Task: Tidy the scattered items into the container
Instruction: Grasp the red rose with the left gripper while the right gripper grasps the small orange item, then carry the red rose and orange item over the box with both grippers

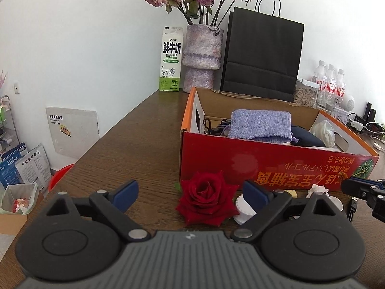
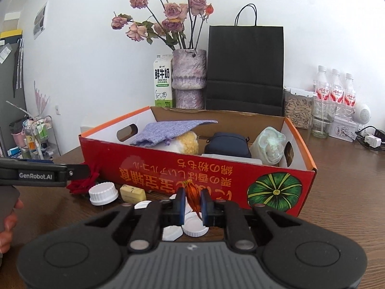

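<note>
Before the glossy red cardboard box [image 2: 168, 168], right claw [image 2: 192, 207] pinching a papery orange pod [image 2: 193, 198], left claw [image 1: 190, 196] agape around a velvety rose [image 1: 207, 197].

Ahead of us the red box [image 2: 168, 168] stands with its top open — nothing overhangs it, though a lilac pouch [image 2: 168, 130], a dark case [image 2: 226, 144] and a crumpled bag [image 2: 269, 144] crowd its floor. Behind it we see a vase [image 2: 189, 79] and black paper bag [image 2: 245, 67] closing off the wall side. Left of the box the wooden table [image 1: 134, 139] lies bare — free passage. Against its near wall, white caps [image 2: 195, 226] and a red rose [image 1: 207, 197] clutter our approach.
</note>
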Demonstrator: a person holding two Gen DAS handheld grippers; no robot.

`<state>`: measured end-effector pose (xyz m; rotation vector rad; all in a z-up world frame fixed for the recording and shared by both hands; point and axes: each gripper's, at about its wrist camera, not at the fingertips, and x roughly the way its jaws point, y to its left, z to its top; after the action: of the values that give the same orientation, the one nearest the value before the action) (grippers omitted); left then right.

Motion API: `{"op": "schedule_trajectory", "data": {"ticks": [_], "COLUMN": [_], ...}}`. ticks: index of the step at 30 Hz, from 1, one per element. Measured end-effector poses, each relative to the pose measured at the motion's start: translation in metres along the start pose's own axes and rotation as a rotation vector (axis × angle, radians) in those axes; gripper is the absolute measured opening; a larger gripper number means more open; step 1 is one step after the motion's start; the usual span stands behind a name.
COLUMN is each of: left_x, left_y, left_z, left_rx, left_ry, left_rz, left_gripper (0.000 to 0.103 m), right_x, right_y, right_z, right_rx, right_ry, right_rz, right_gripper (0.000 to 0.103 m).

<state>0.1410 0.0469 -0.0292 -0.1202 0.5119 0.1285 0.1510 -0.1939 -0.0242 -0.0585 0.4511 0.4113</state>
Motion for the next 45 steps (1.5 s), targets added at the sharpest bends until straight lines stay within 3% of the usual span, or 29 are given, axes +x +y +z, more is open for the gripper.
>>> {"op": "schedule_trajectory", "data": {"ticks": [3,7,10,11,13,16,25,32,45], "left_x": [0.004,0.007,0.009,0.009,0.008,0.005,0.002,0.0,-0.022], "left_y": [0.0,0.002,0.001,0.001,0.001,0.002,0.0,0.002,0.002], "left_z": [0.0,0.0,0.0,0.0,0.0,0.0,0.0,0.0,-0.005], "left_rx": [-0.001,-0.008,-0.004,-0.003,-0.004,-0.009,0.001,-0.007,-0.018], "left_ry": [0.024,0.041,0.055,0.058,0.051,0.034,0.012,-0.002,-0.126], "left_rz": [0.0,-0.009,-0.022,-0.026,-0.018,-0.014,-0.01,-0.006,0.01], "left_gripper": [0.081,0.075,0.061,0.051,0.05,0.037,0.028,0.027,0.027], "right_x": [-0.003,-0.003,-0.003,-0.004,-0.004,-0.005,-0.007,-0.009,-0.018], "right_y": [0.0,0.002,0.003,0.003,0.003,0.003,0.003,0.002,0.002], "right_z": [0.0,0.0,0.0,-0.001,-0.001,-0.001,-0.001,-0.001,-0.003], "right_rx": [-0.005,-0.015,-0.017,-0.018,-0.018,-0.021,-0.021,-0.019,-0.017], "right_ry": [-0.01,-0.016,-0.017,-0.017,-0.019,-0.025,-0.037,-0.053,-0.112], "right_rz": [-0.005,-0.008,-0.008,-0.007,-0.007,-0.007,-0.003,-0.004,-0.012], "right_gripper": [0.012,0.012,0.012,0.012,0.012,0.012,0.012,0.012,0.012]}}
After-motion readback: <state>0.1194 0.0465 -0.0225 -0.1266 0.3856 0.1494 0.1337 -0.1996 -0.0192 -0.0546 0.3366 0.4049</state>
